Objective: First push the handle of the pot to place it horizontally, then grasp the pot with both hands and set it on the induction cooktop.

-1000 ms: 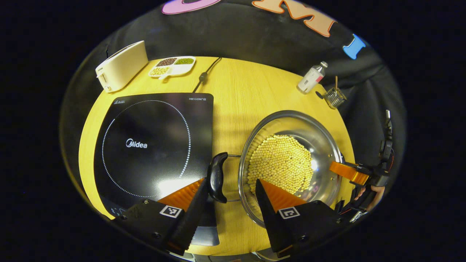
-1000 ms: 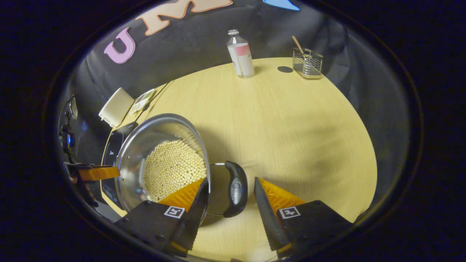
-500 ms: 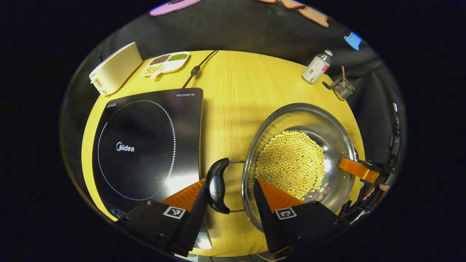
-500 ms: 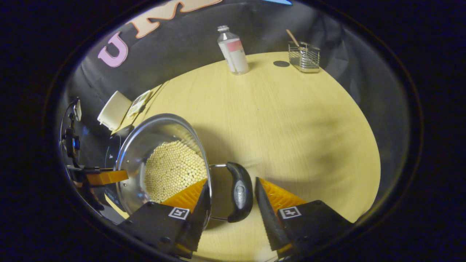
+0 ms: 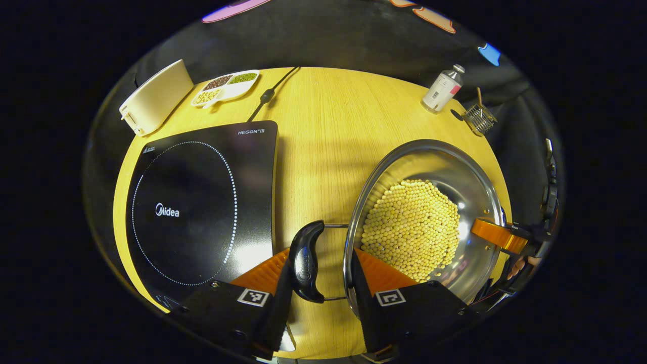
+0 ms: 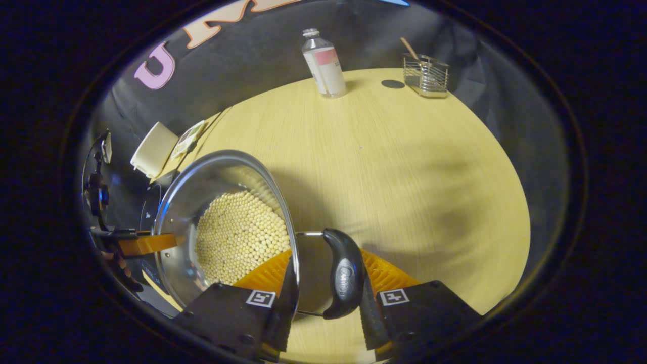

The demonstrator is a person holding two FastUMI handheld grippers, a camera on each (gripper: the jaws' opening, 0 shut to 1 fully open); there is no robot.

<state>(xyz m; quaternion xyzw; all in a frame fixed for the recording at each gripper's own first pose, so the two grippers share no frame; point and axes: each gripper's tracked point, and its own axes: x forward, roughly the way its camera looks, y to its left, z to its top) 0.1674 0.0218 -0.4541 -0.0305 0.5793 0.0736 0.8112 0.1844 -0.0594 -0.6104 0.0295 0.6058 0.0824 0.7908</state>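
You are closing both grippers on the pot's (image 5: 429, 212) two black side handles. Over the last second each pair of fingers has narrowed from a wide straddle to a near pinch. In the left gripper view, the left gripper (image 5: 319, 270) is bracketing the pot's left handle (image 5: 305, 260): one finger is touching the grip's outer side, the other is sitting at the pot's rim, so you are still clamping rather than firmly holding. In the right gripper view, the right gripper (image 6: 327, 283) is doing the same on the right handle (image 6: 344, 273), with the outer finger pressed close behind the grip. Both handles are lying level, so the pushing step looks finished and the lift looks next.

The pot, filled with pale beans (image 5: 412, 227), is resting on the tabletop (image 5: 323, 126), to the right of the induction cooktop (image 5: 197, 202) and just beside it.

The left gripper view is showing the cooktop's full dark surface, your target, plus a cream toaster (image 5: 154, 96) and a divided dish (image 5: 225, 87) at the far left. The right gripper view is showing open tabletop to the right, with a bottle (image 6: 324, 63) and a wire basket (image 6: 426, 76) at the far edge.
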